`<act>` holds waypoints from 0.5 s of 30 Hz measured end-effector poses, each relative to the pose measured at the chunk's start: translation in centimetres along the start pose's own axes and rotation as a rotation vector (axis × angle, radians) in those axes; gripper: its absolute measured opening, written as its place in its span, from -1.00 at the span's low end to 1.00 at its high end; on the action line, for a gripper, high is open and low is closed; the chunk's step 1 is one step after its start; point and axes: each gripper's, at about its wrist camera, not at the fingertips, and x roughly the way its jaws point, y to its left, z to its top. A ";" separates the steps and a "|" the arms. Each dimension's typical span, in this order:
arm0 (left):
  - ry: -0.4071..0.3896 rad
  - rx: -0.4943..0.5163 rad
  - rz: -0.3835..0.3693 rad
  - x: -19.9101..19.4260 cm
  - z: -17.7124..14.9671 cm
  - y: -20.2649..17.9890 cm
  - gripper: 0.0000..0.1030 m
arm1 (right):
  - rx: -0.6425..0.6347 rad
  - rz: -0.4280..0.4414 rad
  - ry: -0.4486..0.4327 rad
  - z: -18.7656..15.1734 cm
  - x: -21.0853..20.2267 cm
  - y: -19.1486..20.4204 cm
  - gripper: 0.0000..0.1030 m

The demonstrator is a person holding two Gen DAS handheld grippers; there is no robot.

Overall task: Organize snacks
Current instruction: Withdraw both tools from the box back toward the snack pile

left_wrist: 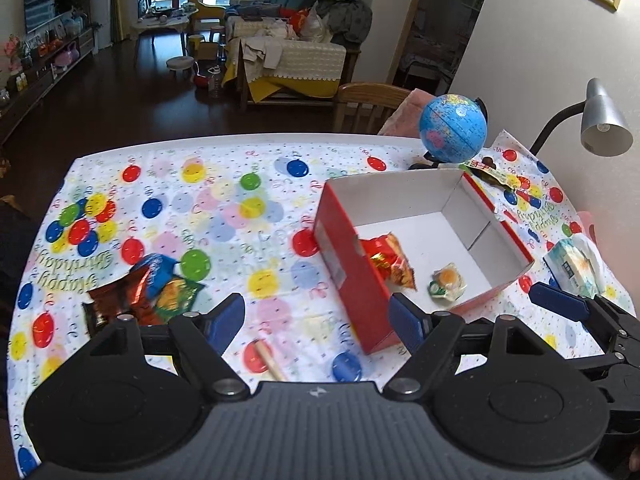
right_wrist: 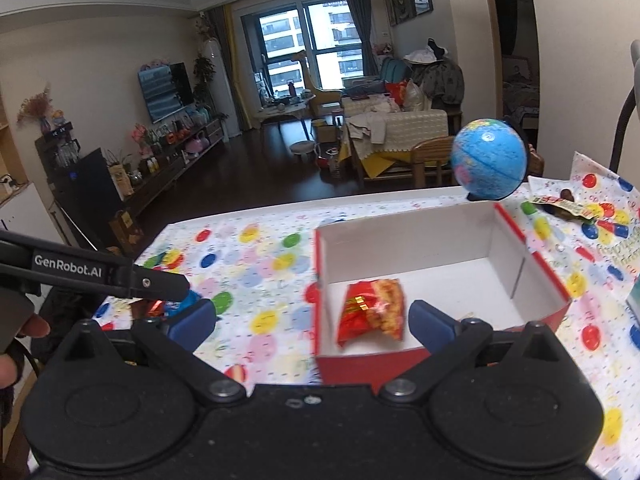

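Note:
A red cardboard box (left_wrist: 344,264) with a white inside stands open on the balloon-print tablecloth (left_wrist: 240,208). In it lie a red snack packet (left_wrist: 390,260), close to its left wall, and a small clear-wrapped orange sweet (left_wrist: 448,282). My left gripper (left_wrist: 316,320) hangs open and empty over the cloth, just in front of the box's near corner. A heap of brown, blue and green snack packets (left_wrist: 140,292) lies to its left. In the right wrist view my right gripper (right_wrist: 314,322) stands wide open and empty above the box's front wall (right_wrist: 360,372), with the red packet (right_wrist: 372,308) beyond it.
A blue globe (left_wrist: 454,128) stands behind the box, with another wrapped snack (right_wrist: 560,204) beside it. A tissue pack (left_wrist: 576,268) and a grey desk lamp (left_wrist: 604,120) are at the right. A wooden stick (left_wrist: 270,360) lies near the front. A person's hand (right_wrist: 24,328) shows at the left.

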 end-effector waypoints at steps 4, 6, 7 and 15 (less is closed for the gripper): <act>-0.002 0.005 0.002 -1.0 -1.1 1.6 0.53 | 0.014 0.014 0.007 -0.9 0.2 1.9 0.99; -0.003 0.004 0.000 -1.5 -1.6 2.5 0.53 | 0.019 0.020 0.011 -1.3 0.3 2.7 0.99; -0.002 0.003 0.000 -1.7 -1.8 2.9 0.53 | 0.020 0.022 0.013 -1.5 0.4 3.1 0.99; 0.022 -0.016 0.002 -2.2 -3.9 6.0 0.53 | 0.019 0.016 0.042 -3.6 1.1 6.0 0.99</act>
